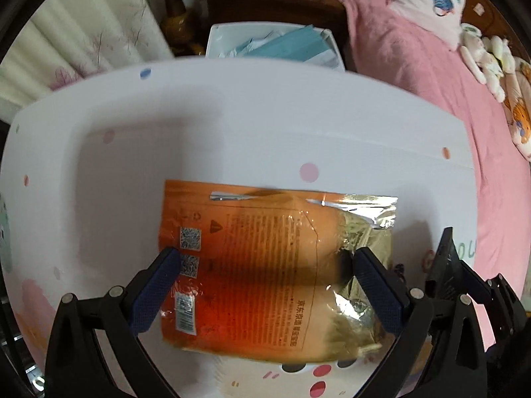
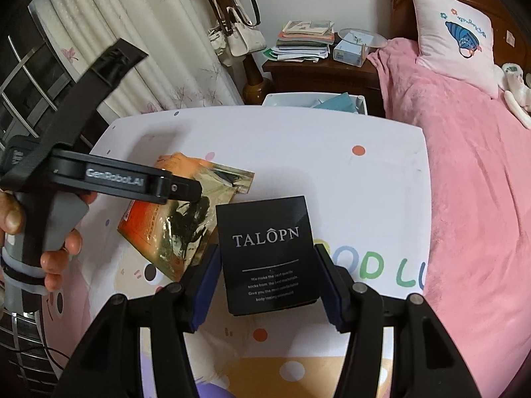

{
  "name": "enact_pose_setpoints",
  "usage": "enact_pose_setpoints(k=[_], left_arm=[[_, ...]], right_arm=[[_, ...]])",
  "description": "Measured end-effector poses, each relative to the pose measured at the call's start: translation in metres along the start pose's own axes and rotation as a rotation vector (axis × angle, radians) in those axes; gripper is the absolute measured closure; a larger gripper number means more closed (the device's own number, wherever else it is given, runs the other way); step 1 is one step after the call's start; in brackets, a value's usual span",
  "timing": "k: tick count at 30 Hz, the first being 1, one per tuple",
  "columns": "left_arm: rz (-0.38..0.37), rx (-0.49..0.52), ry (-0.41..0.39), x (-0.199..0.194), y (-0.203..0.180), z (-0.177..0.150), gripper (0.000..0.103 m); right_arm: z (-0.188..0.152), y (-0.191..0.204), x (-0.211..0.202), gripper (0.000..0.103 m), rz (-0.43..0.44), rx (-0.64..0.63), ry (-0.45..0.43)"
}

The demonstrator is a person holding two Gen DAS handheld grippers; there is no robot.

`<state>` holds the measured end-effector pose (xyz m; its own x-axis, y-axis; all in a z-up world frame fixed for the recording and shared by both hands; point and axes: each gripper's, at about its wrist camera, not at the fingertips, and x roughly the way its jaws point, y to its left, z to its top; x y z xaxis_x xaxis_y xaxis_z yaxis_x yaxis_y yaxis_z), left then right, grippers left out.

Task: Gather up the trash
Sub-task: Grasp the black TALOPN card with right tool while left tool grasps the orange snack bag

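Left wrist view: we look straight down past the left tongs (image 1: 264, 258) onto a white table (image 1: 232, 116) printed with coloured dots. Their jaws stand spread as wide as they go, one blue pad on each side of an orange and foil snack bag (image 1: 265, 265) that lies flat beneath them. The pads (image 1: 156, 285) do not appear to press on it; whether they brush the bag's surface we cannot tell. Beyond the tongs, past the far table edge, sits a white bin (image 1: 272, 44) with blue and white paper already in it. Off to the right of the tongs, part of the other tool shows, and a pink bedspread (image 1: 431, 83) further out.

Right wrist view: the right tongs (image 2: 267, 275) point down at a slant with a black box (image 2: 268, 252) lettered TALOPN between their jaws. The jaws stand part open and the pads lie close against the box's two sides; we read it as pinched, though contact is not fully plain. To the left of these tongs the snack bag (image 2: 159, 232) lies just beside the box, with the left tool and the person's hand (image 2: 39, 232) over it. The bin (image 2: 282, 99) shows ahead, beyond the far table edge.

Our reading: we are at the pick-up step, two pieces of trash addressed at once, neither yet in the bin. Next the left tongs need to settle and close across the bag; it is flat and slick, so a pinch on a raised crease or edge seems safer. Then both loads go forward over the bin.
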<state>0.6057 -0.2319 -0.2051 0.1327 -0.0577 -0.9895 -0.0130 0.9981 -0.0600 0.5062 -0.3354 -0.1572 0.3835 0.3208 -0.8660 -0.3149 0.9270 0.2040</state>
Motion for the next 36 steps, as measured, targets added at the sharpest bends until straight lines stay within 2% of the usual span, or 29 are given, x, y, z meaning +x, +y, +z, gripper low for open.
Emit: enact_pose_setpoints(k=[9, 12, 14, 16, 17, 18, 19, 22, 28, 36], left_arm=[[0.037, 0.036, 0.010, 0.005, -0.007, -0.005, 0.001], [0.055, 0.053, -0.007, 0.002, -0.011, -0.011, 0.006], [0.055, 0.063, -0.027, -0.004, -0.014, -0.013, 0.022], [0.024, 0.085, -0.046, -0.013, -0.019, -0.016, 0.064], [-0.007, 0.087, -0.041, -0.015, -0.021, -0.016, 0.072], [-0.031, 0.081, -0.030, -0.016, -0.023, -0.018, 0.086], [-0.030, 0.084, -0.033, -0.017, -0.025, -0.019, 0.089], [-0.021, 0.093, -0.058, -0.019, -0.028, -0.025, 0.096], [-0.076, 0.070, -0.065, -0.029, -0.020, -0.046, 0.102], [-0.122, 0.090, -0.131, -0.072, 0.000, -0.106, 0.103]], right_arm=[[-0.005, -0.002, 0.005, 0.047, 0.022, 0.010, 0.009], [-0.008, -0.002, 0.006, 0.047, 0.031, 0.015, 0.011], [-0.010, -0.001, 0.004, 0.047, 0.034, 0.017, 0.004], [-0.012, 0.000, 0.004, 0.047, 0.040, 0.020, 0.004], [-0.013, 0.001, 0.004, 0.047, 0.041, 0.020, 0.003], [-0.014, 0.001, 0.003, 0.047, 0.041, 0.019, 0.003], [-0.015, 0.002, 0.003, 0.047, 0.042, 0.019, 0.003], [-0.019, 0.004, 0.001, 0.047, 0.047, 0.020, 0.004], [-0.028, 0.012, -0.009, 0.048, 0.059, 0.021, -0.005], [-0.048, 0.034, -0.037, 0.048, 0.078, 0.024, -0.036]])
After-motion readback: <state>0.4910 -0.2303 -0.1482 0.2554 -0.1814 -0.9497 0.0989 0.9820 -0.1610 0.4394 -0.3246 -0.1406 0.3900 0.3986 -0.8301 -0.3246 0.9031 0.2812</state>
